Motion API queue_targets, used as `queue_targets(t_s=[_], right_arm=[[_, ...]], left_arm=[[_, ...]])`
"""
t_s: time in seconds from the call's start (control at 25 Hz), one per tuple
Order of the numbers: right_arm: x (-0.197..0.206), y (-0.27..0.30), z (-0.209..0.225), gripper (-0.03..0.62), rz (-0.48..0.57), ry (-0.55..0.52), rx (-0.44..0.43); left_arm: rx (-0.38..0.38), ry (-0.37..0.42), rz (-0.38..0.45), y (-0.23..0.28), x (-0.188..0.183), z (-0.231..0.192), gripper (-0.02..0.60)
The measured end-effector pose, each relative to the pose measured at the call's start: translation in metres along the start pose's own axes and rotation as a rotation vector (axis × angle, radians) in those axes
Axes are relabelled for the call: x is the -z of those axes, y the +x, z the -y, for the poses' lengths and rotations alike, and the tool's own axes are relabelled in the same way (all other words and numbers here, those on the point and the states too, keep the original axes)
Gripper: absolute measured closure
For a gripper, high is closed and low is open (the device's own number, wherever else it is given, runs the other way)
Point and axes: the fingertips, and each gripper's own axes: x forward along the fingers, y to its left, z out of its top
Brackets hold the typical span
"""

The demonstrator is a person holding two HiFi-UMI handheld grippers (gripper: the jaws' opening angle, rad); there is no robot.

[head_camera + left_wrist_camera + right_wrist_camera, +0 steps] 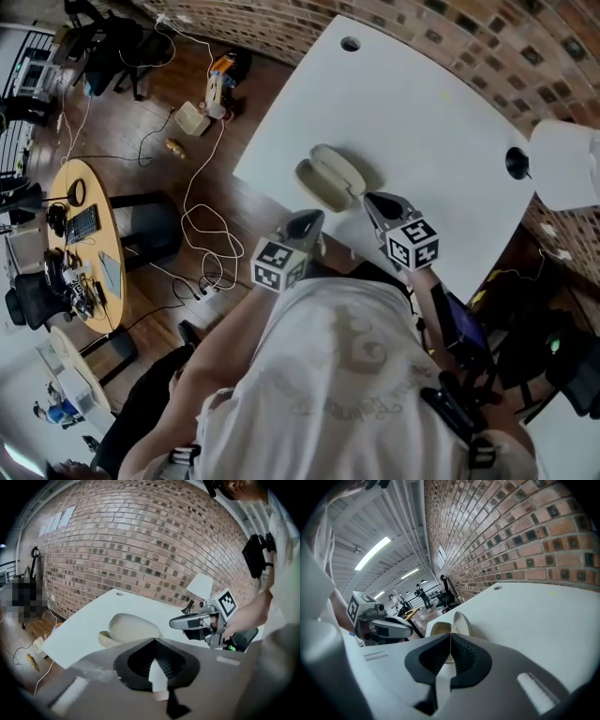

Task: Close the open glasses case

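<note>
A beige glasses case [330,178] lies open on the white table [422,103], close to its near edge, with the lid raised. My left gripper [314,217] hovers just short of the case on its near left, jaws shut and empty. In the left gripper view the case [129,627] lies just beyond the shut left gripper [153,640]. My right gripper [372,199] sits at the case's near right, also shut with nothing in it. From the right gripper view the case [457,620] stands directly ahead of the shut right gripper [450,635].
The table has two cable holes [350,43] [517,162]. A white object [567,164] stands at its right end. Beyond the table's left edge is a wooden floor with cables [202,225] and a round wooden table [89,244]. A brick wall [140,541] runs behind.
</note>
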Motion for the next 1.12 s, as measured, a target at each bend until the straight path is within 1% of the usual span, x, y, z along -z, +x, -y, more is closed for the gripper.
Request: queue_targets(t_s=[0.16,0.28,0.4,0.56,0.68,0.8,0.92,1.0,1.12], right_arm=[[-0.016,0.005,0.007,0.583,-0.003,-0.012,0.068],[-0.024,0.019,0.015,0.568,-0.023,-0.024,0.088],[-0.029,0.029,0.023,0.545,-0.069,-0.04,0.102],[-0.029,0.042,0.029,0.513,-0.141,-0.092,0.116],[-0.03,0.053,0.031,0.49,-0.181,-0.133,0.11],[-0.029,0.066,0.037,0.464,-0.22,-0.146,0.094],[-0.03,0.078,0.042,0.437,-0.244,-0.138,0.069],[-0.029,0.085,0.045,0.405,-0.265,-0.118,0.044],[-0.023,0.094,0.049,0.362,-0.309,-0.082,0.012]], left_arm=[[0.029,-0.004,0.005,0.001,-0.007,-0.015,0.577],[0.045,0.007,-0.004,0.008,-0.01,-0.032,0.577],[0.057,-0.008,-0.004,0.013,-0.013,-0.037,0.577],[0.062,-0.021,-0.019,0.019,-0.012,-0.045,0.577],[0.066,-0.022,-0.043,0.022,-0.006,-0.049,0.577],[0.061,-0.025,-0.058,0.027,0.0,-0.053,0.577],[0.057,-0.032,-0.066,0.03,0.0,-0.055,0.577],[0.058,-0.039,-0.069,0.031,-0.002,-0.054,0.577],[0.068,-0.041,-0.052,0.035,-0.005,-0.053,0.577]])
